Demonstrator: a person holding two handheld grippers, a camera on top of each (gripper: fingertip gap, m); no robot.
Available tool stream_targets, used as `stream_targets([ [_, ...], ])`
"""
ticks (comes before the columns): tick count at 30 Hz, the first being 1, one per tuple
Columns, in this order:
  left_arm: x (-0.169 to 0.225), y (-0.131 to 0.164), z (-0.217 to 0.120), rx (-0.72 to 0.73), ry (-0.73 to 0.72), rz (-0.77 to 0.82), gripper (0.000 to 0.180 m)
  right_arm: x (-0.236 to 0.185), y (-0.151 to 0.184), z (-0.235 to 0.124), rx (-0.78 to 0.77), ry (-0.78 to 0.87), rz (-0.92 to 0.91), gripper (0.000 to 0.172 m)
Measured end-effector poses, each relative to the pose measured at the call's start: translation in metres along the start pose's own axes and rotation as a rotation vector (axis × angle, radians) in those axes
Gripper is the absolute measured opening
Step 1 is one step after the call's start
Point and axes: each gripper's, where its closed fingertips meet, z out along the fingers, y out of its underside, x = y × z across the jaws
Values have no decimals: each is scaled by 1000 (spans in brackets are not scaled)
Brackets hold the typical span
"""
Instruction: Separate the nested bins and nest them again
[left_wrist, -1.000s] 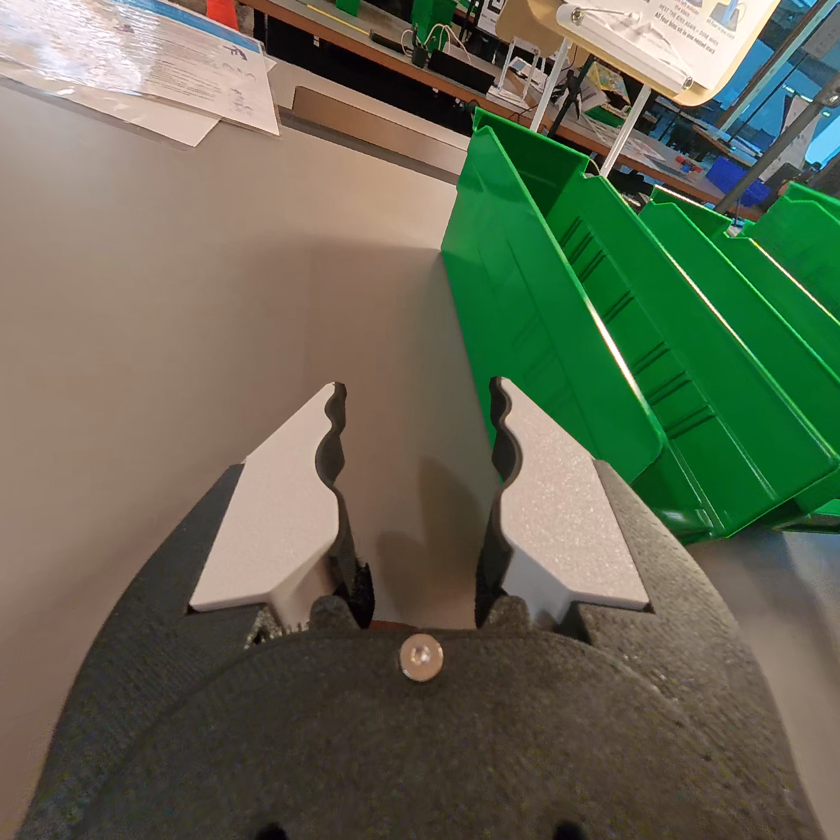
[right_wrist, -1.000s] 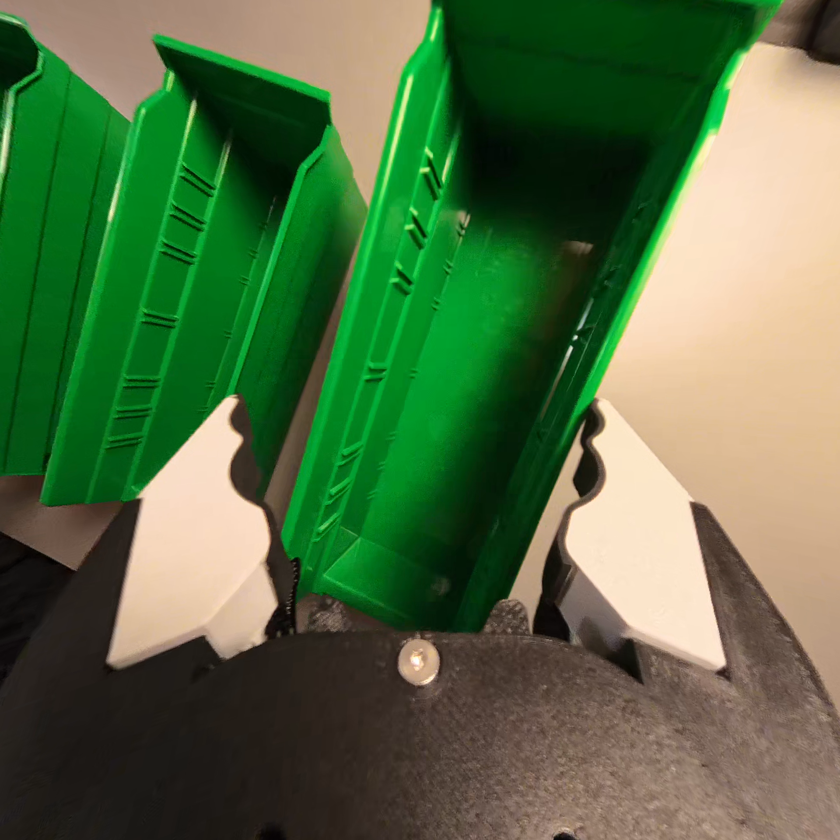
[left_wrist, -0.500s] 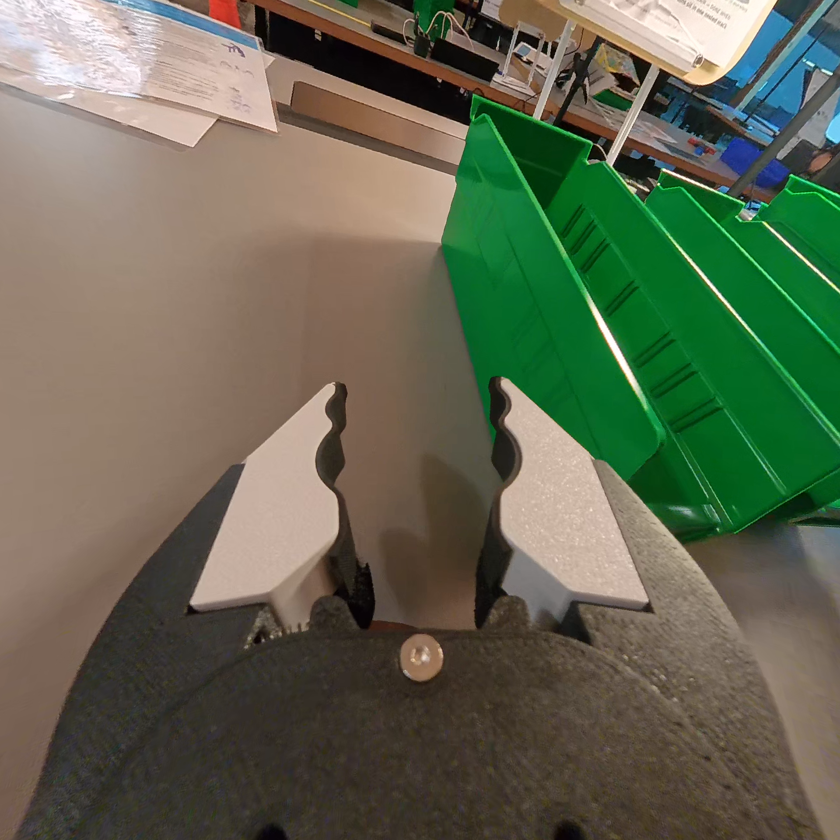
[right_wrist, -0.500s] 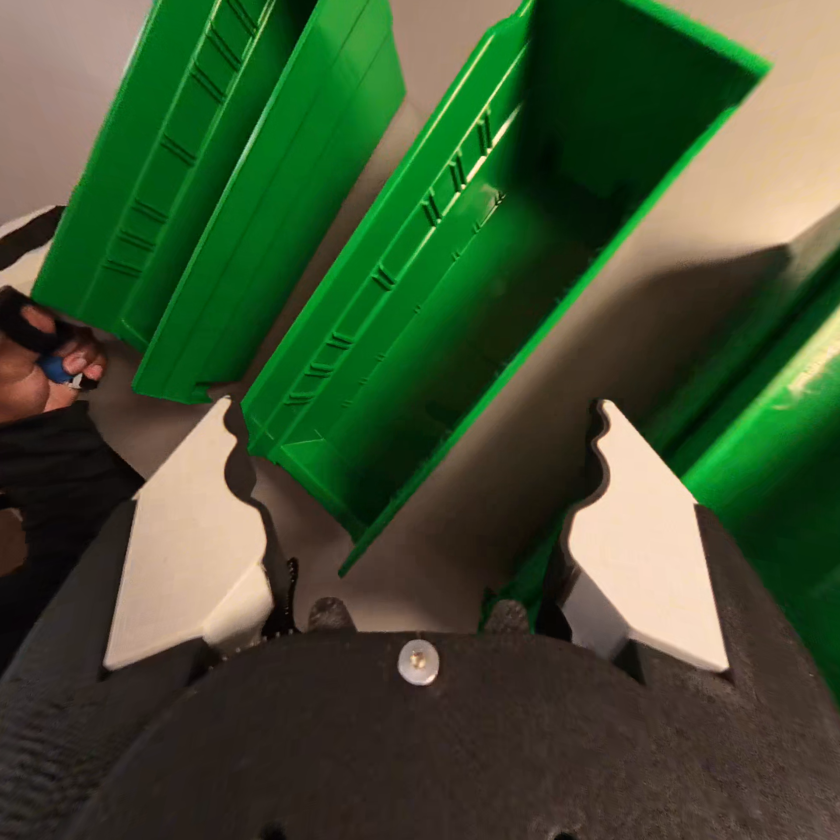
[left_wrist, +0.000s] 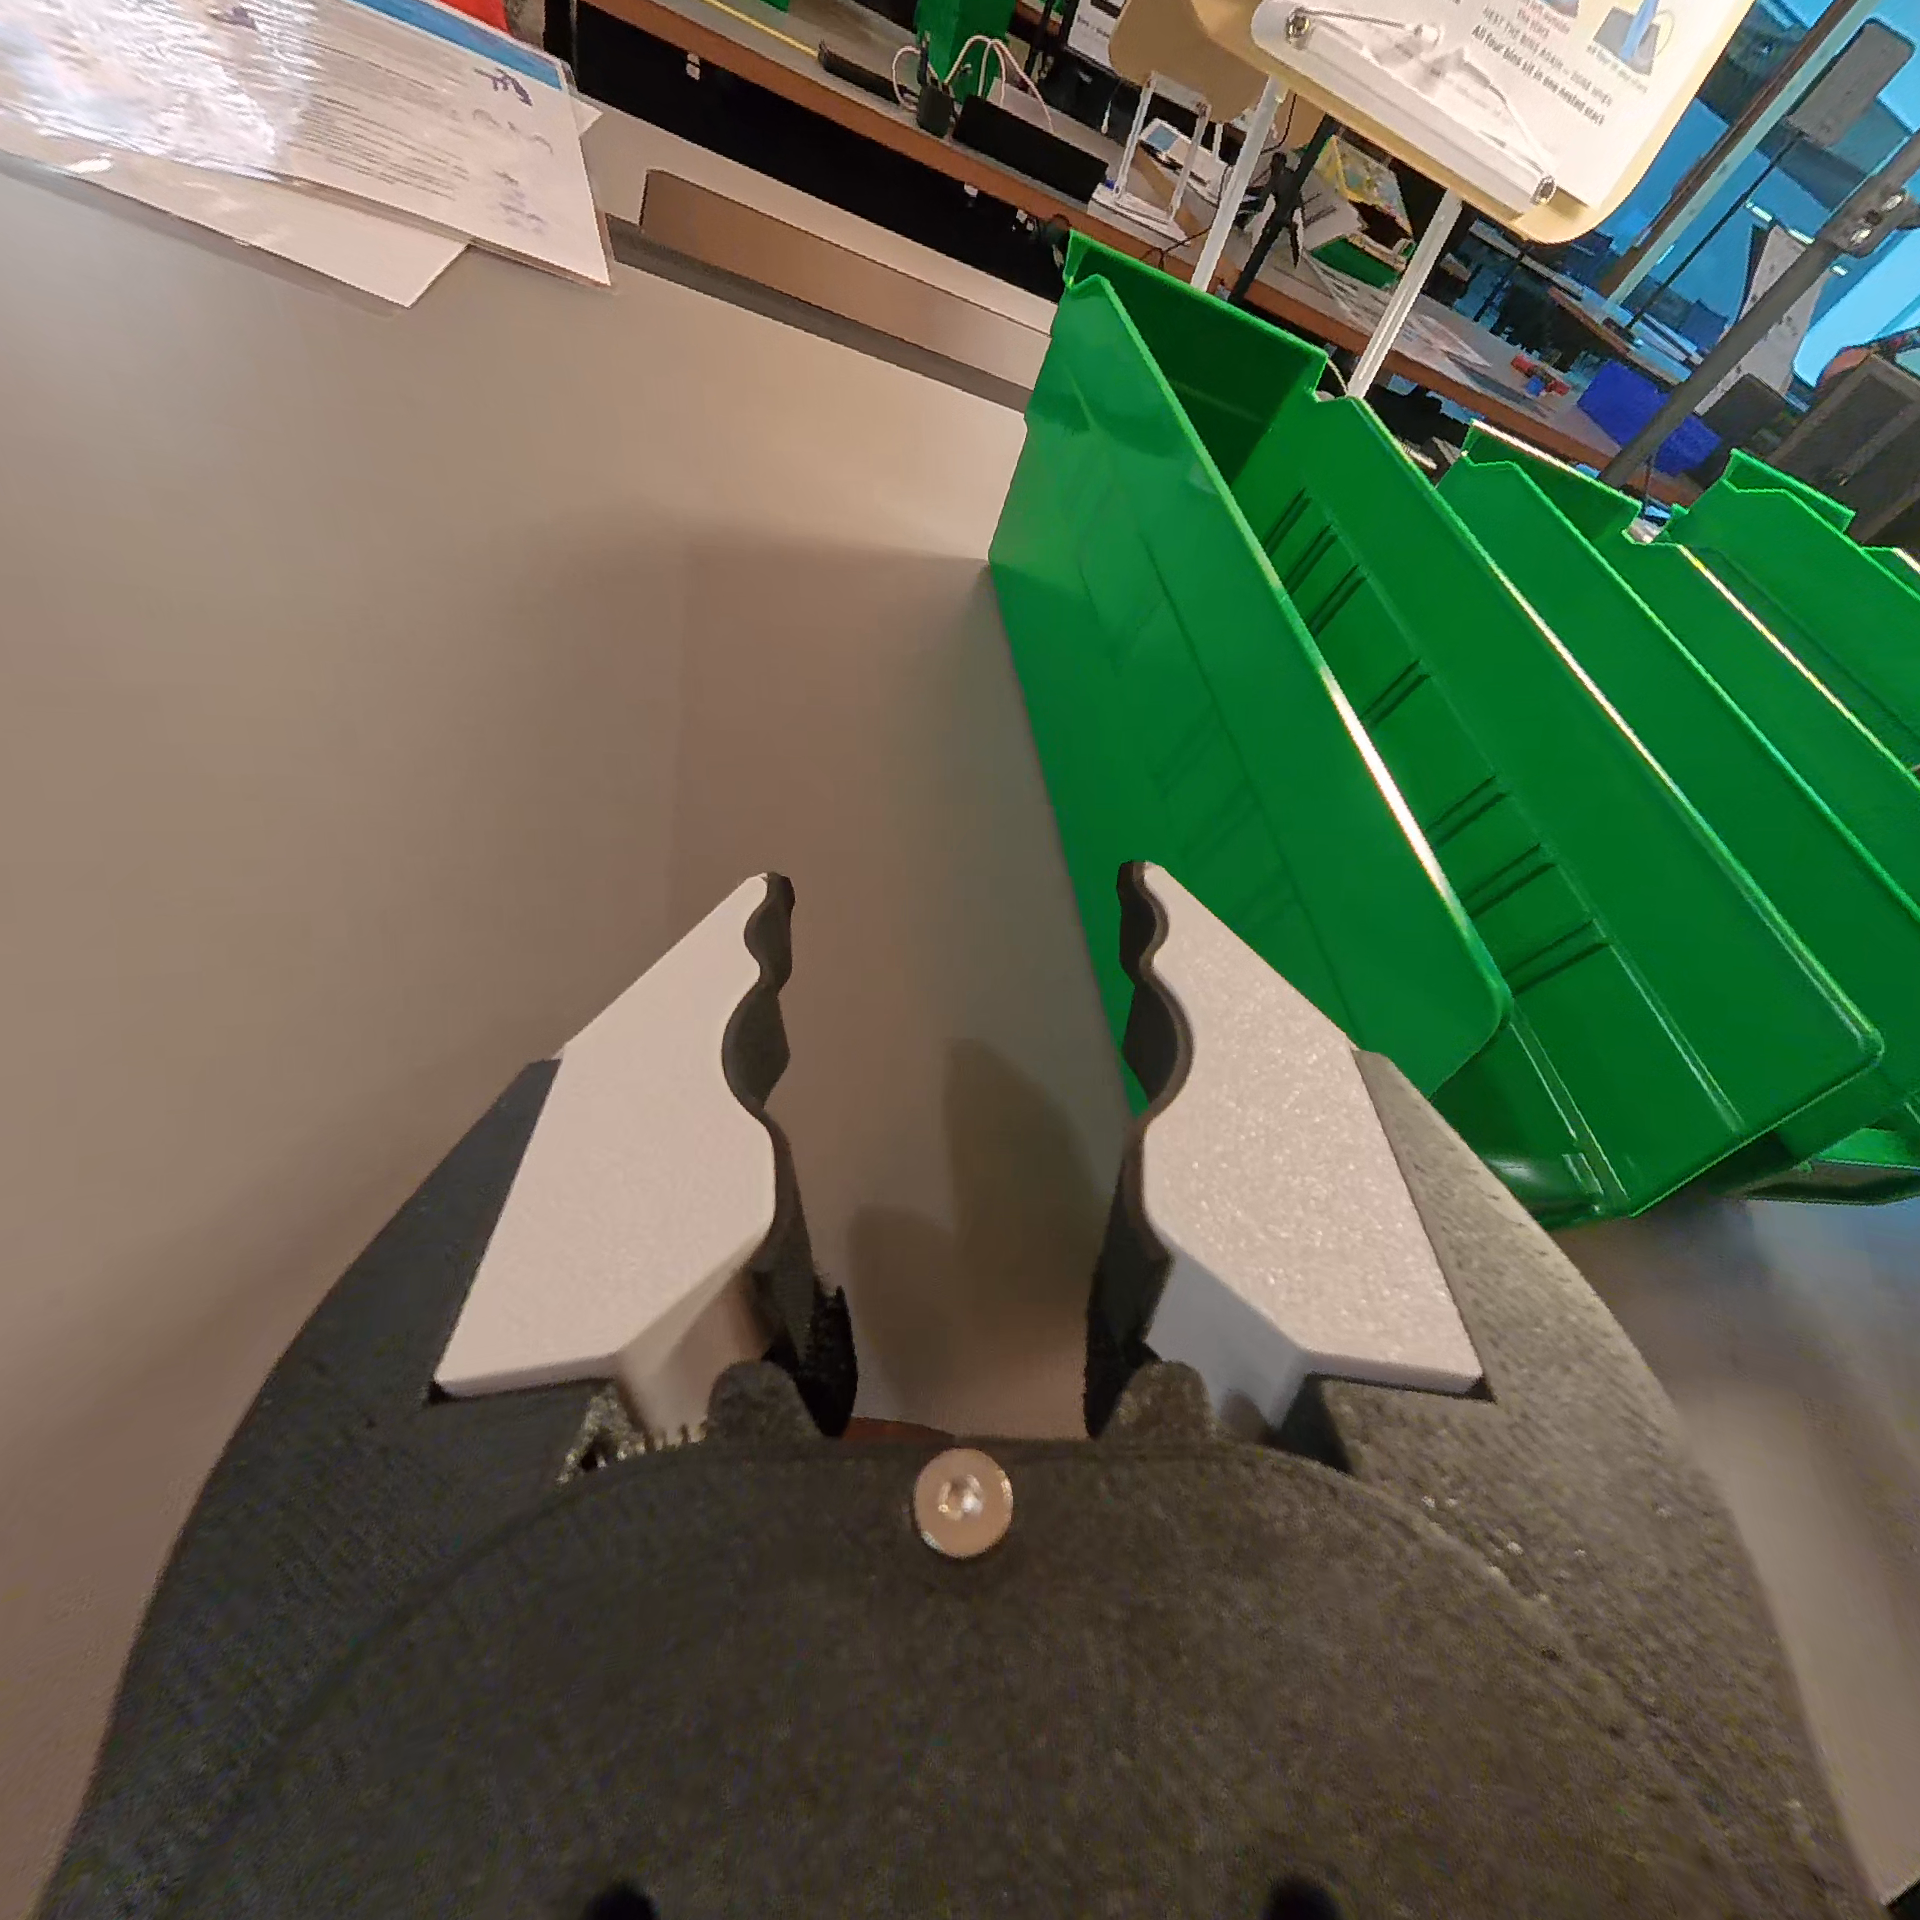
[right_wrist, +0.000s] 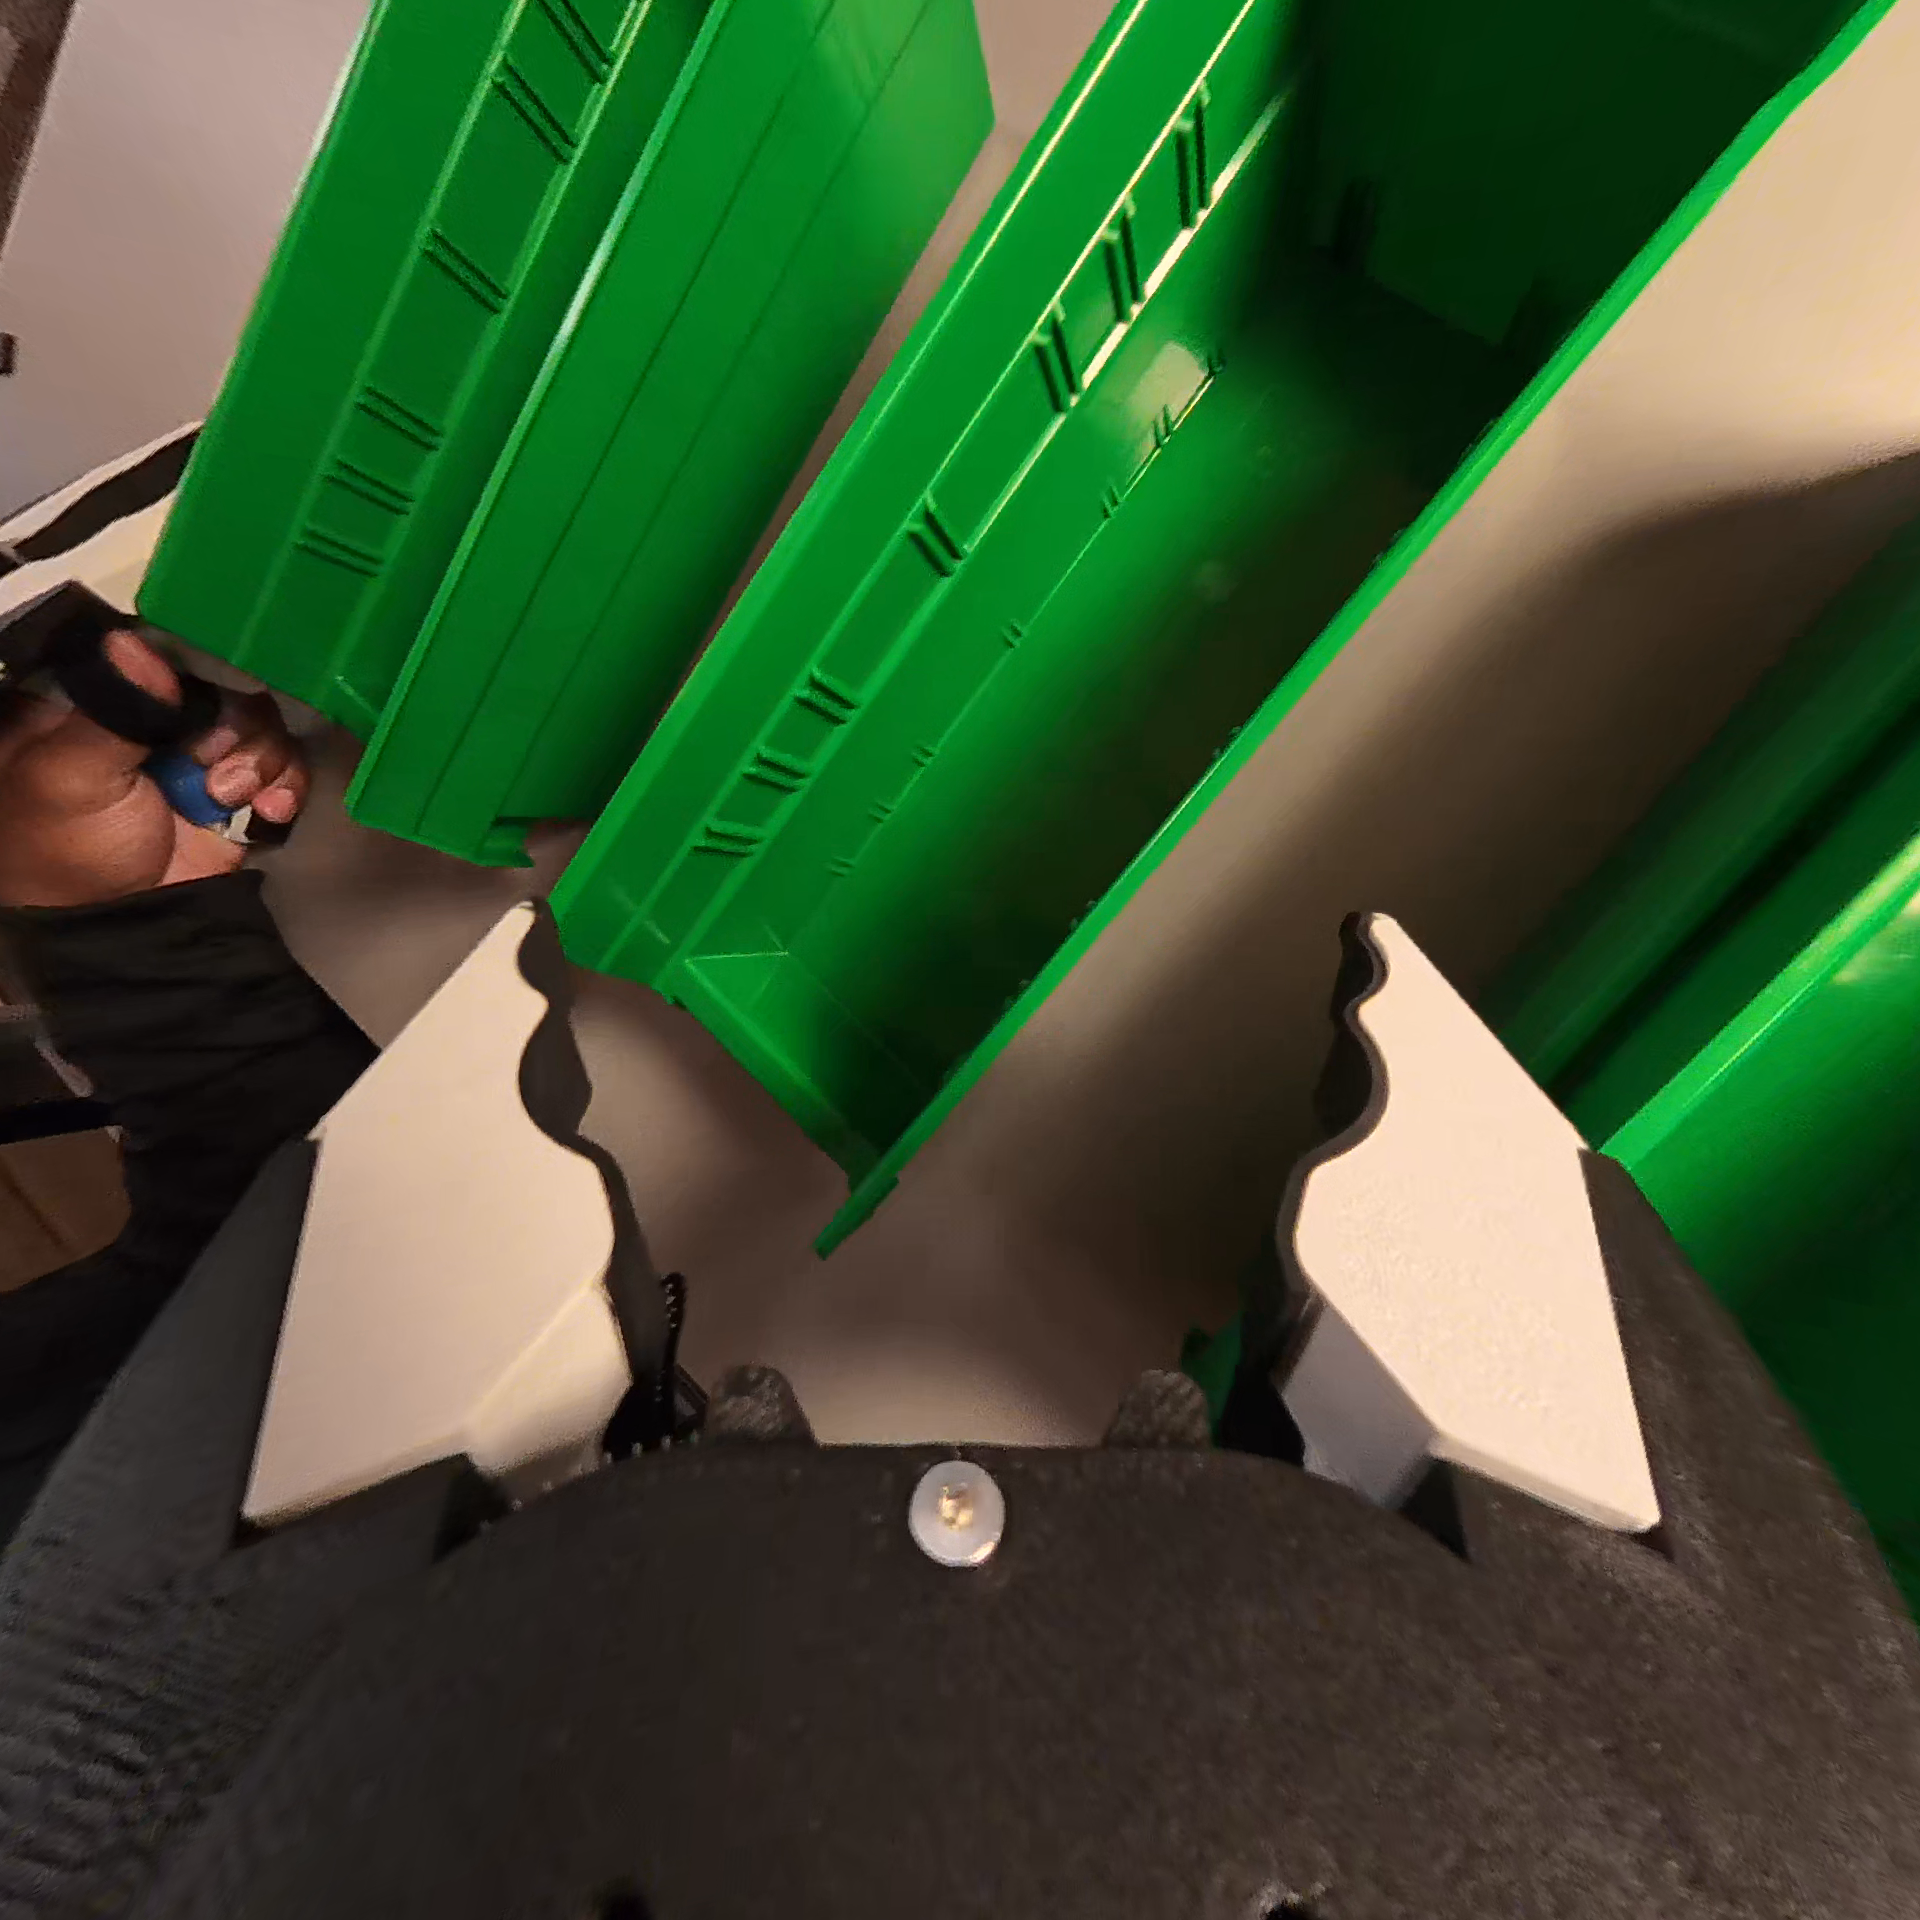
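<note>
Several long green bins lie side by side on the grey table (left_wrist: 416, 623). In the left wrist view the nearest bin (left_wrist: 1195, 675) is just right of my left gripper (left_wrist: 956, 878), which is open and empty, low over bare table. In the right wrist view my right gripper (right_wrist: 948, 914) is wide open and empty, looking down on the near end of an open bin (right_wrist: 1143, 571). Its pads do not touch that bin. Another bin (right_wrist: 520, 364) lies to the left and a further one (right_wrist: 1818, 987) at the right edge.
Papers (left_wrist: 312, 135) lie at the table's far left corner. A sign board on a stand (left_wrist: 1507, 94) rises behind the bins. A person's hand and dark sleeve (right_wrist: 104, 790) show at the left of the right wrist view.
My right gripper, which stood around one bin's end a second ago, has drawn back and turned; that bin now lies clear of its fingers. A further bin came into view on the right. My left gripper barely moved.
</note>
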Motion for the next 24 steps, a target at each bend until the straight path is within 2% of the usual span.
stream_targets([
  [4,0,1,1,-10,-17,21,63,-7,0,10,-27,1,-9,145],
  [9,1,2,1,-13,-35,43,63,0,-24,28,-80,53,-3,146],
  [15,1,2,1,-15,-18,25,63,2,-29,25,-83,38,5,146],
  [19,2,0,0,-5,4,11,65,-29,-11,-5,33,-94,-51,144],
  [24,7,-8,-10,25,-1,44,69,-68,43,-44,324,-309,-192,134],
])
